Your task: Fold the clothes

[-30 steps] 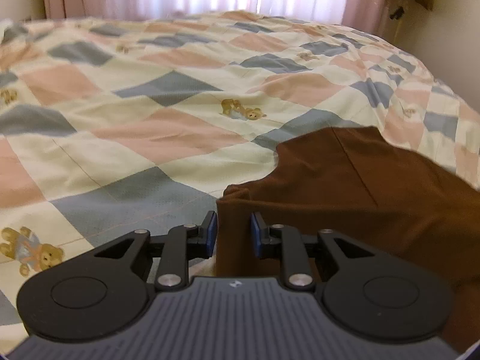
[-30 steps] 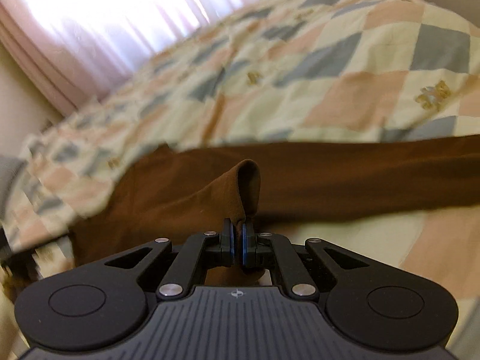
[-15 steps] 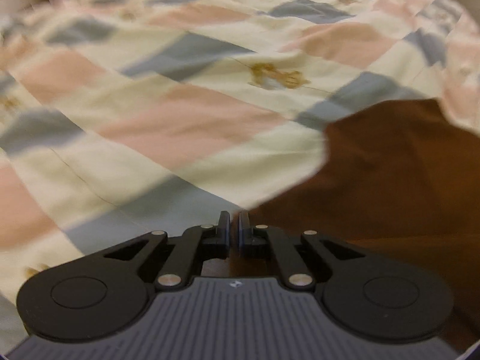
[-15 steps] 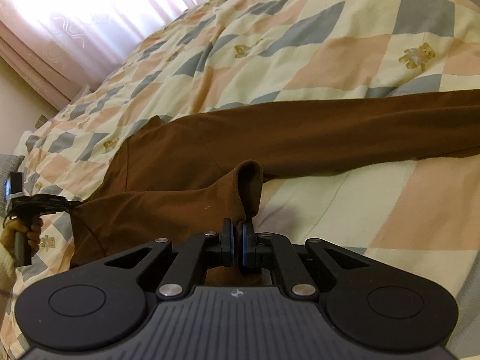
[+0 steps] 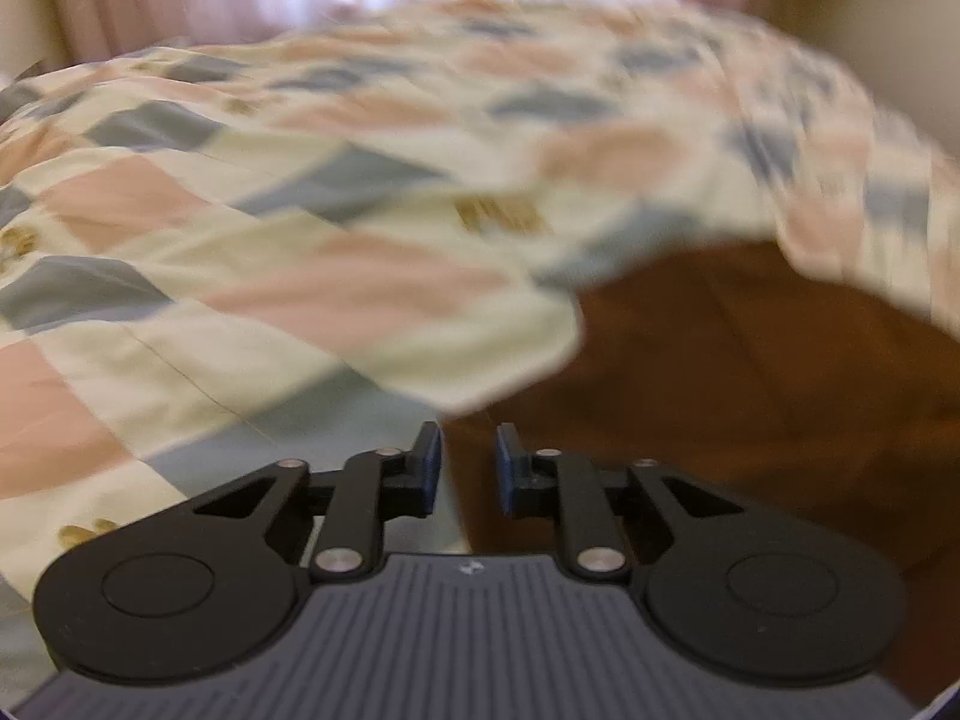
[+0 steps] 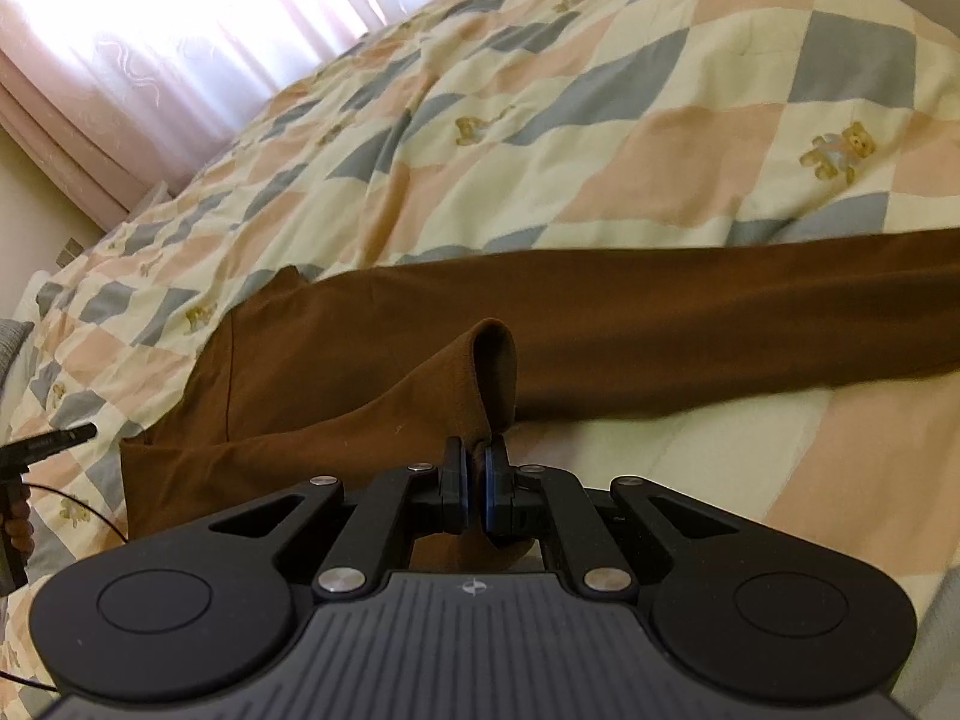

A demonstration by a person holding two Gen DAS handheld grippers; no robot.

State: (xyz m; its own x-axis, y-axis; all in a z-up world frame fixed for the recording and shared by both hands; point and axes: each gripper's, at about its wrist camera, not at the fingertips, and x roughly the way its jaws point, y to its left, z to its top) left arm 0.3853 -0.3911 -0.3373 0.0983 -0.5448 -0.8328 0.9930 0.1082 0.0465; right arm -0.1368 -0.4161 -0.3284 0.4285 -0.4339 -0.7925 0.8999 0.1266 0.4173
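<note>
The left gripper, shut half a second earlier, had parted its jaws beside the corner of the brown garment, which lay lengthwise across the quilt, while the right gripper pinched a raised fold nearest it.

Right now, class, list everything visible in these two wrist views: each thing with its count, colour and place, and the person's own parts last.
Brown garment: one, brown, spread across the bed, a fold lifted at the right gripper.
Quilt: one, cream, pink and grey-blue checks with teddy bears, covering the bed.
Curtains: pale pink with sheer white, behind the bed.
Left gripper: one, black with blue pads, open at the garment's edge.
Right gripper: one, black with blue pads, shut on the garment.
Hand: one, left edge of the right view, holding the other gripper's handle.
</note>
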